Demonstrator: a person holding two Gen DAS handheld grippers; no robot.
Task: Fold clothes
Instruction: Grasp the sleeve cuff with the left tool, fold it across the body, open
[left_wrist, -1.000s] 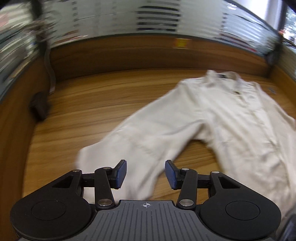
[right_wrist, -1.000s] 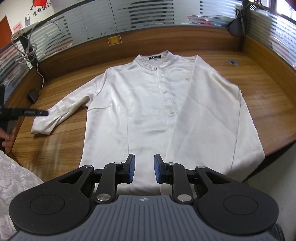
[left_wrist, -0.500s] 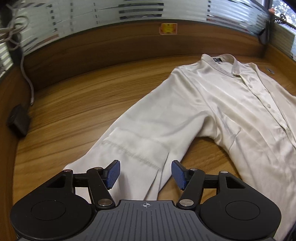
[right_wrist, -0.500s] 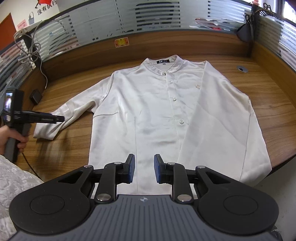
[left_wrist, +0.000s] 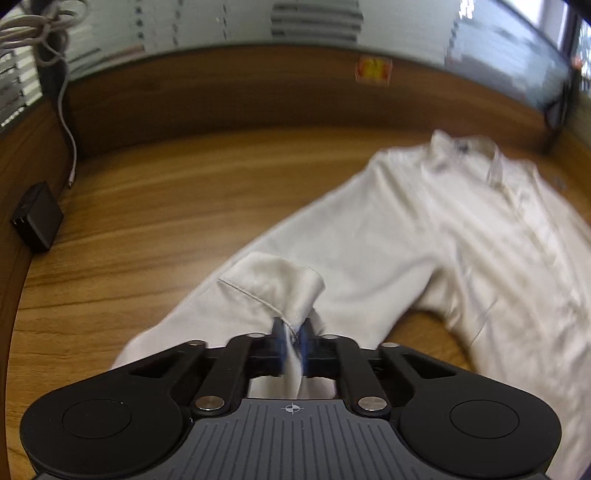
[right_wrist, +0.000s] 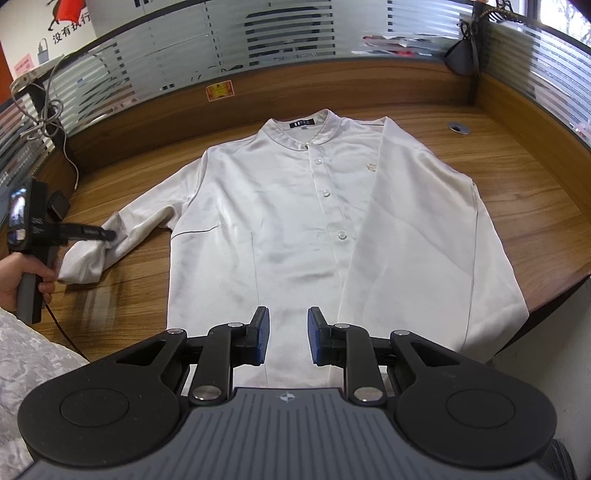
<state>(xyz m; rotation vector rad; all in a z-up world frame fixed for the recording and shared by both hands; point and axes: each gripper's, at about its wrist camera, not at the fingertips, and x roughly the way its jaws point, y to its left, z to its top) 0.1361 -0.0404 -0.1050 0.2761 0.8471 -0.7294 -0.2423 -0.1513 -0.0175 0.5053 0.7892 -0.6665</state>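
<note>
A white button-up shirt (right_wrist: 295, 206) lies front up on the wooden desk (right_wrist: 535, 192), collar at the far side, its left-hand sleeve (right_wrist: 140, 221) stretched out to the side. My left gripper (left_wrist: 291, 341) is shut on the cuff (left_wrist: 273, 280) of that sleeve, and the cloth bunches up and folds over just past the blue pads. In the right wrist view the left gripper (right_wrist: 109, 234) pinches the sleeve end, held by a hand (right_wrist: 22, 275). My right gripper (right_wrist: 286, 336) hovers over the shirt's lower hem, jaws apart, nothing between them.
A black power adapter (left_wrist: 37, 218) and a grey cable (left_wrist: 64, 122) sit at the desk's far left corner. A wooden partition (right_wrist: 332, 85) with frosted glass runs round the back. The desk's front edge (right_wrist: 554, 295) drops off at the right, beside the other sleeve.
The left gripper's jaws have closed on the sleeve cuff, which now bunches and lifts between the pads. The right gripper stays as it was over the hem.
</note>
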